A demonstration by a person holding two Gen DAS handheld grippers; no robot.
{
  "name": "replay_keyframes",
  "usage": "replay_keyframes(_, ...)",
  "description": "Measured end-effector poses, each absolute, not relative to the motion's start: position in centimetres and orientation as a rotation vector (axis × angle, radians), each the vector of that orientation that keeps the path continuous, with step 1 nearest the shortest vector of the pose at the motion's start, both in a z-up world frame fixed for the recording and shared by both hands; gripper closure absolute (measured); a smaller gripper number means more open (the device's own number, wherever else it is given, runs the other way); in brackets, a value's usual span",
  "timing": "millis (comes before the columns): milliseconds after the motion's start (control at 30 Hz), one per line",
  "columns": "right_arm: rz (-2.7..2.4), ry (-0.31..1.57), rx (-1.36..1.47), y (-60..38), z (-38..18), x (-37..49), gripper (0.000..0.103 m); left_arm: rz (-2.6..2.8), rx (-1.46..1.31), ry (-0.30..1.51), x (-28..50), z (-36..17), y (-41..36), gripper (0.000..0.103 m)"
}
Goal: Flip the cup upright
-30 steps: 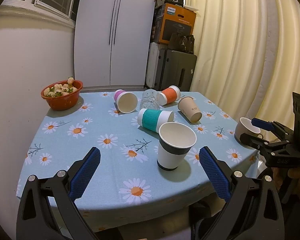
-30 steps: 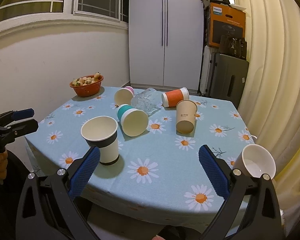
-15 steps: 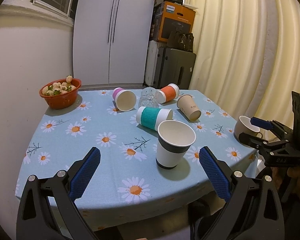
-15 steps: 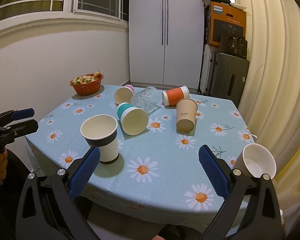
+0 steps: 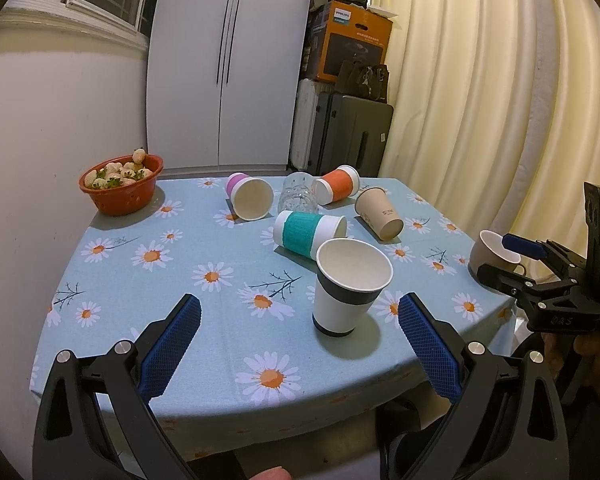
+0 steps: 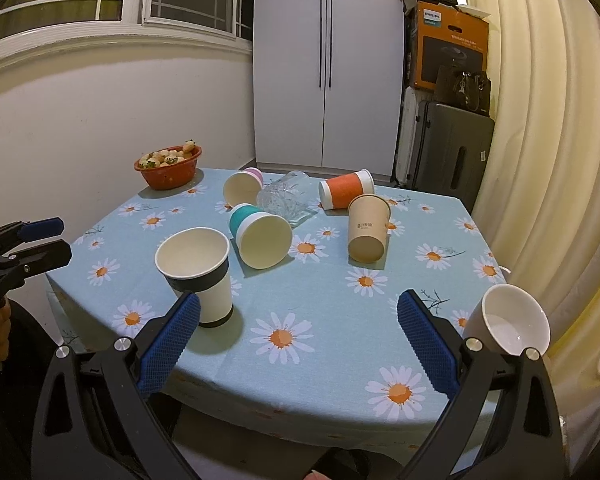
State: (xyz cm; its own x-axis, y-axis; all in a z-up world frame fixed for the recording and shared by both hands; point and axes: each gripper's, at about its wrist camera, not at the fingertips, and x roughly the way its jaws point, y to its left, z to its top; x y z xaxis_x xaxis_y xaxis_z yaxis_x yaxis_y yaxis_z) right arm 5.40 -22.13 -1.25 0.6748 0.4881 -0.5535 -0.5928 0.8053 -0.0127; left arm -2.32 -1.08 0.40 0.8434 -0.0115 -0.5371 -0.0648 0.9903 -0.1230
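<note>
A white paper cup with a dark band (image 5: 350, 288) (image 6: 198, 272) stands upright near the table's front edge. Behind it several cups lie on their sides: a teal-sleeved cup (image 5: 308, 234) (image 6: 260, 234), a pink cup (image 5: 249, 196) (image 6: 242, 186), an orange cup (image 5: 337, 189) (image 6: 346, 189), a tan cup (image 5: 380, 213) (image 6: 368, 226) and a clear glass (image 5: 298, 198) (image 6: 284, 198). A beige mug (image 5: 494, 254) (image 6: 508, 320) lies tilted at the right edge. My left gripper (image 5: 300, 344) and right gripper (image 6: 298, 344) are both open and empty, in front of the table.
A red bowl of fruit (image 5: 121, 184) (image 6: 168, 166) sits at the table's far left by the wall. The daisy tablecloth (image 5: 204, 252) covers the round table. A white wardrobe, suitcases and curtains stand behind and to the right.
Both grippers have drifted slightly back and up from the table; the view has shifted a little. No object has moved.
</note>
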Motion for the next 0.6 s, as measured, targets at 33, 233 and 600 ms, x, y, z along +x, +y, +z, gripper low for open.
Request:
replay_keyframes(33,0.612,0.562,-0.198,-22.17,-1.25,5.37,0.005,0.027,-0.138,0.567,-2.34,0.40,-1.10,0.007)
replay_keyframes(233,0.615,0.563,-0.205,-22.12,-1.16,5.32,0.005,0.027,-0.139,0.568,-2.39,0.34,-1.14,0.007)
replay_keyframes(600,0.613,0.562,-0.207,-22.07,-1.18,5.32,0.005,0.030,-0.137,0.572,-2.35,0.31,-1.17,0.007)
